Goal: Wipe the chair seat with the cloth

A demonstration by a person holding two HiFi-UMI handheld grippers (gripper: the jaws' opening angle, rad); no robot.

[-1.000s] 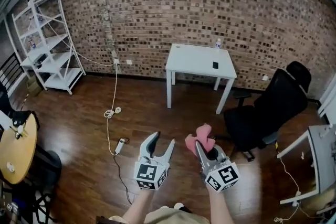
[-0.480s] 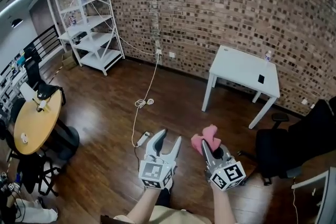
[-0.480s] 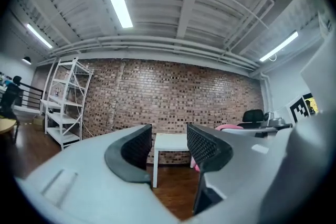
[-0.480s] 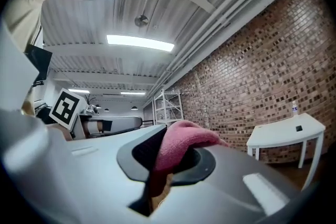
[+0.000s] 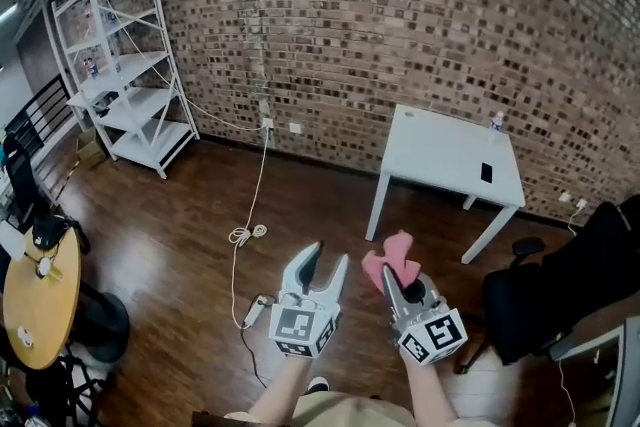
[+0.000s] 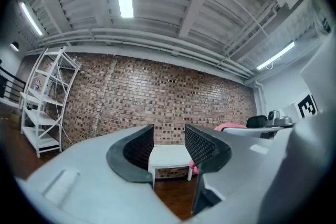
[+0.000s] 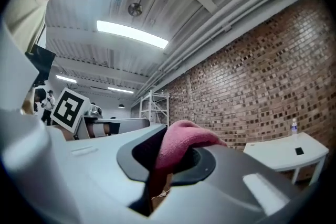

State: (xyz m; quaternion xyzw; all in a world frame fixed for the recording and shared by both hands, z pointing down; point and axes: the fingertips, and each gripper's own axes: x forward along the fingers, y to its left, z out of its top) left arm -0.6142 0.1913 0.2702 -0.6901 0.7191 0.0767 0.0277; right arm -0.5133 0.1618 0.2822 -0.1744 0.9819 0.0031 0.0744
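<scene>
Clamped on the pink cloth (image 7: 185, 140), the jaws of the right gripper (image 5: 394, 279) pinch it near its lower part, so a loose bunch stands up above and ahead of the tips. That leaves free fabric at the front, which I judge suits pressing it flat on a surface. The cloth is held in the air in front of the person, well apart from the black chair (image 5: 560, 280), which stands on the floor (image 5: 170, 245) towards its right edge, beyond and to the right of this gripper. The chair seat is not touched by anything, so wiping has not begun; the gripper would need to travel right and down to reach it.

The left gripper (image 5: 327, 257) hangs just beside the right one, its jaws moderately apart with nothing between them; only the distant white table (image 6: 168, 156) shows through the gap. It looks free to steady the chair if needed.

Farther out, the white table stands against the brick wall (image 5: 400, 25), the chair near its right end. A white shelf (image 5: 125, 85) occupies the floor's far left corner, and a cable (image 5: 247, 233) trails from the wall across the boards.
</scene>
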